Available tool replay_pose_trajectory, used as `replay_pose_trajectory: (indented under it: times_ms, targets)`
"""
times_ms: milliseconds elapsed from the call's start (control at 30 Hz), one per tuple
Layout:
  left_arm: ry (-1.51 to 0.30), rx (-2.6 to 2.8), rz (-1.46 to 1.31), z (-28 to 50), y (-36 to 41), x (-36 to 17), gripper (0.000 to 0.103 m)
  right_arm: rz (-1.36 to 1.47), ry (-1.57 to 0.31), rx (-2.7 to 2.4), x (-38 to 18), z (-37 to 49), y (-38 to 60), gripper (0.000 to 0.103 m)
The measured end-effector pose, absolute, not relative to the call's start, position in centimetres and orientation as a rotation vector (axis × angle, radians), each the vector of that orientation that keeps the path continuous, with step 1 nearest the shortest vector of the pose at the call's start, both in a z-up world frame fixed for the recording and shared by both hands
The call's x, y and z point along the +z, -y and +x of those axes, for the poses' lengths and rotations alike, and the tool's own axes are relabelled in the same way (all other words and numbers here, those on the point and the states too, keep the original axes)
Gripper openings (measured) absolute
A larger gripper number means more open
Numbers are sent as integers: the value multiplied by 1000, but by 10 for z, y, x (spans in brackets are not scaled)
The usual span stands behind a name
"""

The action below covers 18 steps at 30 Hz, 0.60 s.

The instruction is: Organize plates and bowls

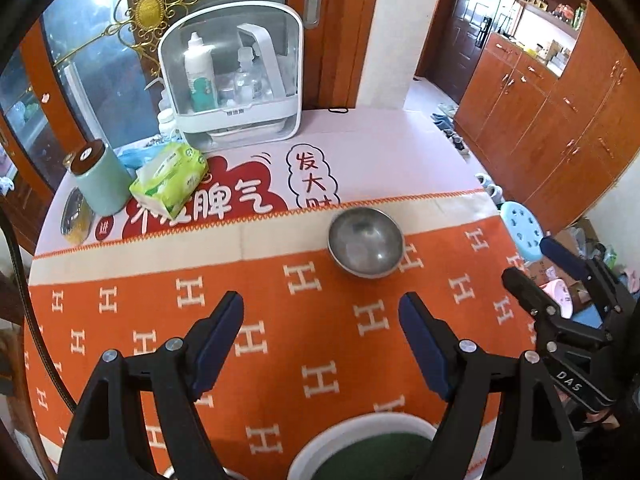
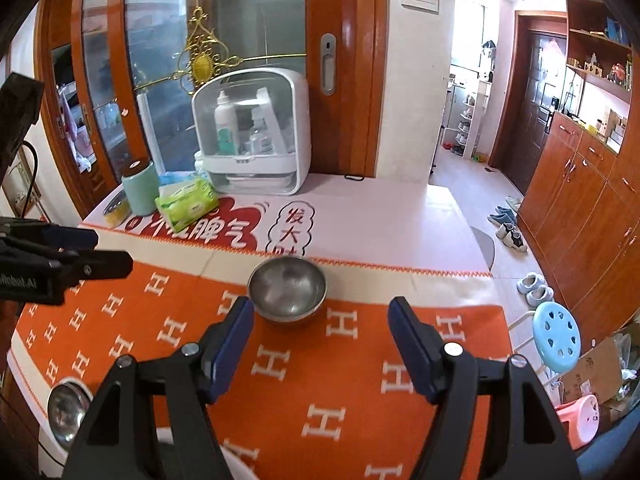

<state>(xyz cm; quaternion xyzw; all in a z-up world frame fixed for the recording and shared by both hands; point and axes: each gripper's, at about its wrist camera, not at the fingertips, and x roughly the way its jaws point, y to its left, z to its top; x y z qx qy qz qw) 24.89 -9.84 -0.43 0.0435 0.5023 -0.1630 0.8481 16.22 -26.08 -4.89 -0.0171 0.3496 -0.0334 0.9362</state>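
Left wrist view: the left tool (image 1: 322,306) is seen held above the counter (image 1: 400,148), its two blue-padded jaws spread wide with nothing between them but the orange blanket (image 1: 160,320) patterned with white H letters. A steel bowl (image 1: 366,242) is set upright on the blanket near its cream border, beyond the jaws and apart from them. A white-rimmed dish with a dark green inside (image 1: 368,448) is seen at the bottom edge, below the tool. The right tool (image 1: 532,260) is visible at the right edge, over the counter's side.

In the right wrist view, the right tool (image 2: 320,314) is likewise found with its jaws well apart and gripping nothing; the steel bowl (image 2: 287,290) is seen just past the left jaw tip, not held. A second steel bowl (image 2: 66,412) is seen at the lower left, on the blanket's edge. The left tool (image 2: 114,250) is seen at the left edge.

At the back of the counter, a mint canister with a brown lid (image 1: 98,182), a green tissue pack (image 1: 170,178) and a white storage case holding bottles (image 1: 232,80) are grouped. A pale blue stool (image 2: 556,336) is placed on the floor to the right.
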Motion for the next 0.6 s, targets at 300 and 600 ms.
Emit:
replay_pose_trajectory:
  times_ms: [300,600]
  targets:
    - [-1128,-338,78,293,119,-36,79,28,-734,-83,-73,203,274,70]
    - [-1198,-330,51,328,126,-84,79,112,-772,-87,-110,233,288,70]
